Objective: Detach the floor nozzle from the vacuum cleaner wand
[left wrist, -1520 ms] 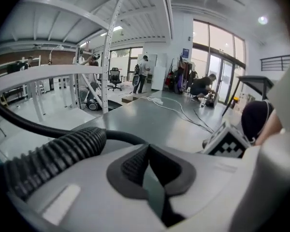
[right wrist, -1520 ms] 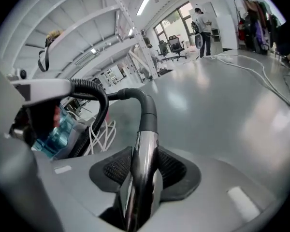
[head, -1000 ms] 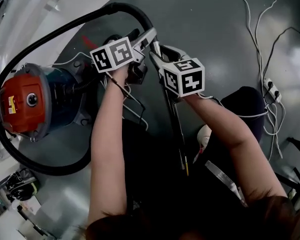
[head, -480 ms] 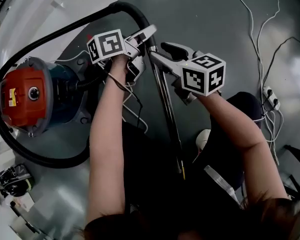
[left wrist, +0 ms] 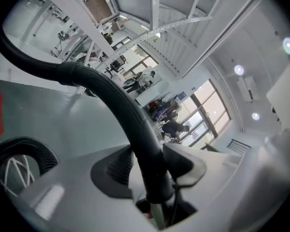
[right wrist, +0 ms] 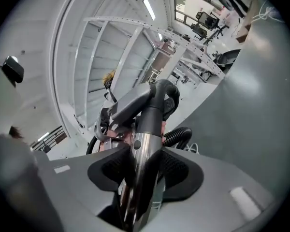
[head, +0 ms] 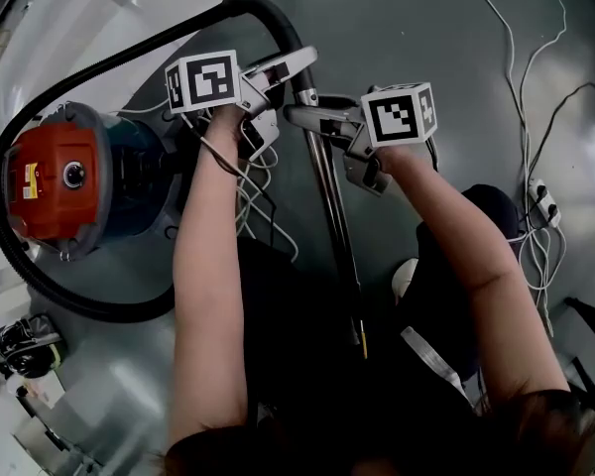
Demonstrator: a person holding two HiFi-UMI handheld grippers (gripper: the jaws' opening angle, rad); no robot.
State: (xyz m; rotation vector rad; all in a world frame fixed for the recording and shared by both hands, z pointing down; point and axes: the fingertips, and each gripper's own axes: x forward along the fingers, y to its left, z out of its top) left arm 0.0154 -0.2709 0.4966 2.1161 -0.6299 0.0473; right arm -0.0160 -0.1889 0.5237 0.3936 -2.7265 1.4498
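Left fingers [left wrist: 111, 167] grip the bendy hose [left wrist: 128, 122], right fingers [right wrist: 180, 170] the pipe [right wrist: 142, 153], likely stiff and slippery; both just opened slightly.

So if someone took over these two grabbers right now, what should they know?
Left gripper: closed round the black hose above the metal wand; jaws just eased open slightly.
Right gripper: closed on that wand below the handle; jaws also just eased open.
Red canister vacuum: on the floor, left.
Done: both grips set.
To do: floor nozzle not visible, wand's lower end lost in shadow; detaching seems still ahead.
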